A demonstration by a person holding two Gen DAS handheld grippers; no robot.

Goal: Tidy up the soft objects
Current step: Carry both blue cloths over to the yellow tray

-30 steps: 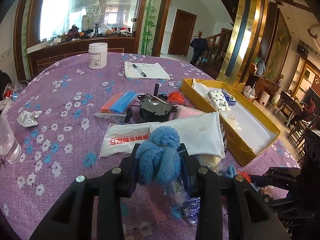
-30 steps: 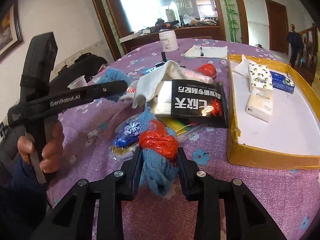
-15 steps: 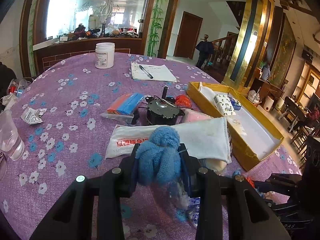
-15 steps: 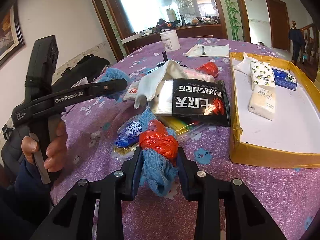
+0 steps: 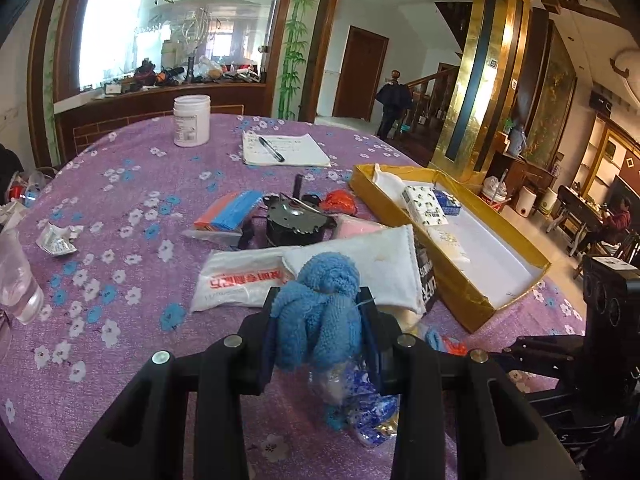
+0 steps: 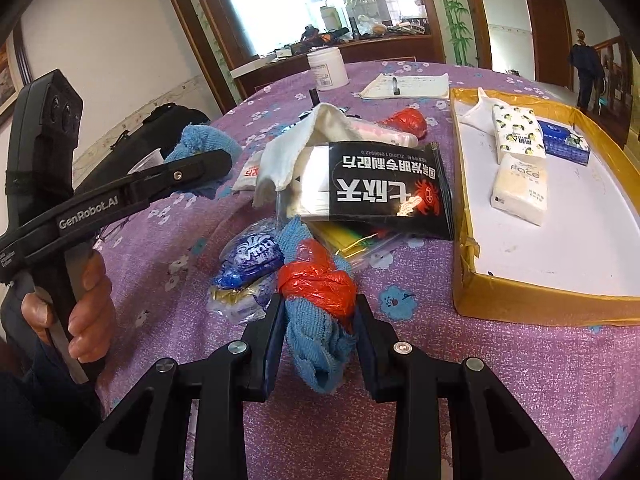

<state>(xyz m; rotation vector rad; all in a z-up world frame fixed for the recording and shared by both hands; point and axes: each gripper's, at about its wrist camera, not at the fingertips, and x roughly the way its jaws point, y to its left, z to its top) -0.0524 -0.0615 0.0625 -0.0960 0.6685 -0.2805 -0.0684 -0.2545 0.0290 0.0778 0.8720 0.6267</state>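
Note:
My left gripper (image 5: 320, 320) is shut on a bunched blue towel (image 5: 320, 312) and holds it above the purple flowered tablecloth (image 5: 120, 200). My right gripper (image 6: 318, 328) is shut on a blue cloth wrapped with a red plastic bag (image 6: 320, 292), held just above the table. The left gripper with its blue towel (image 6: 200, 140) also shows in the right wrist view at left. A yellow tray (image 6: 540, 292) on the right holds tissue packs (image 6: 520, 188). A white cloth (image 5: 376, 264) and plastic packets lie in the middle pile.
A small motor (image 5: 296, 220), a pink pack (image 5: 356, 226), an orange-blue pack (image 5: 228, 216), a black packet (image 6: 384, 196) and a blue foil bag (image 6: 252, 256) lie mid-table. A white jar (image 5: 192, 126) and notebook with pen (image 5: 284, 150) stand farther back. A clear bottle (image 5: 16, 280) is at left.
Both grippers have risen a little with their cloths still held. The left view has lifted and tilted slightly; the table items have not moved.

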